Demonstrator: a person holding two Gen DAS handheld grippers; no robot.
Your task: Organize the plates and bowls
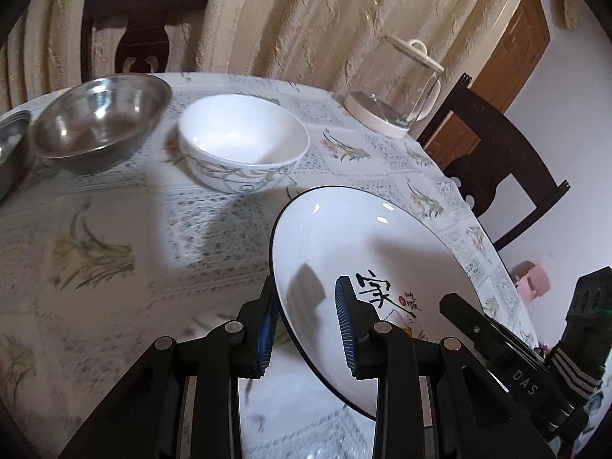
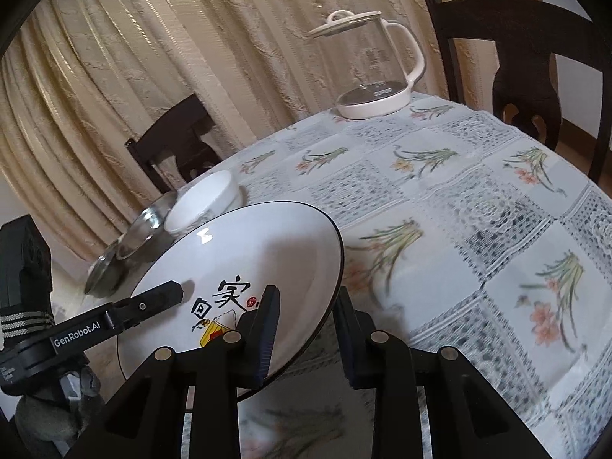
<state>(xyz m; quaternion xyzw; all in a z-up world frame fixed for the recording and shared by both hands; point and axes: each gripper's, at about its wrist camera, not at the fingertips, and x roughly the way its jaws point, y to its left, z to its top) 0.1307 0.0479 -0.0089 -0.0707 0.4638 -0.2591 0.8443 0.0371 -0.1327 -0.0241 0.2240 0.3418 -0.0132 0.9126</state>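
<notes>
A white plate (image 1: 363, 237) with a thin black rim and painted black characters hangs tilted just above the table. My left gripper (image 1: 306, 287) is shut on its left rim, one blue pad under the edge and one on the plate's face. On the opposite rim my right gripper (image 2: 306, 290) is shut the same way on the plate (image 2: 248, 244). Each gripper shows in the other's view: right gripper (image 1: 455, 306), left gripper (image 2: 168, 292). Beyond the plate stand a white patterned bowl (image 1: 244, 141) (image 2: 202, 206) and a steel bowl (image 1: 99, 118) (image 2: 153, 218).
A second steel bowl (image 1: 9, 145) (image 2: 103, 271) sits at the far left. A glass kettle (image 1: 394, 88) (image 2: 371, 72) stands near the table's far edge. Dark wooden chairs (image 1: 141, 26) (image 2: 524, 57) ring the table, which has a floral cloth (image 2: 478, 210). Curtains hang behind.
</notes>
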